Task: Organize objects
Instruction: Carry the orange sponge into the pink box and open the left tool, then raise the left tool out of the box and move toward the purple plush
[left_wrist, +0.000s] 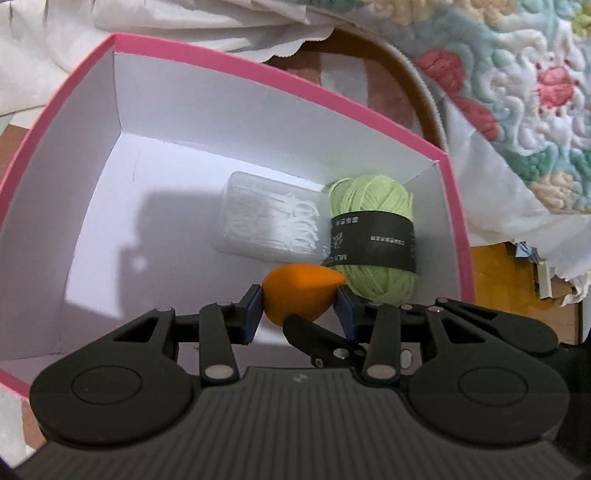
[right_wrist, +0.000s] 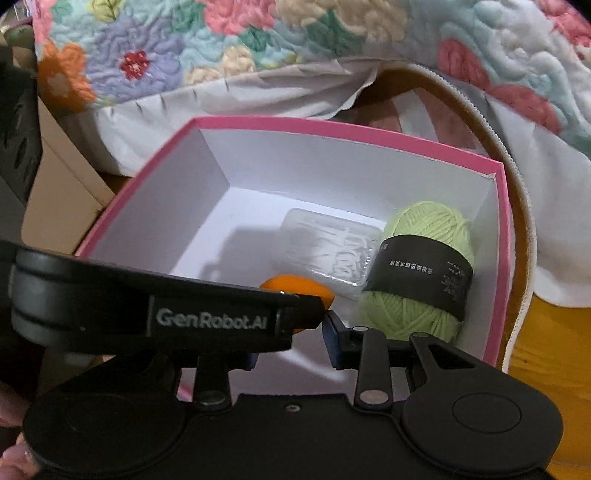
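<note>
My left gripper (left_wrist: 300, 301) is shut on an orange teardrop-shaped sponge (left_wrist: 295, 297) and holds it low inside the pink box (left_wrist: 221, 55) with white inner walls. On the box floor lie a clear plastic case of white picks (left_wrist: 269, 221) and a ball of light green yarn (left_wrist: 373, 236) with a dark label, at the right wall. In the right wrist view the left gripper's black body (right_wrist: 207, 317) crosses in front, with the orange sponge (right_wrist: 295, 286) at its tip above the box (right_wrist: 332, 127). My right gripper (right_wrist: 291, 345) is open and empty at the box's near edge.
A flowered quilt (right_wrist: 221, 40) and white sheet (right_wrist: 240, 96) lie behind the box. A brown round basket rim (right_wrist: 517, 206) curves around the box's right side. Yellow wooden floor (left_wrist: 517, 280) shows at right. A cardboard box (right_wrist: 62, 184) stands at left.
</note>
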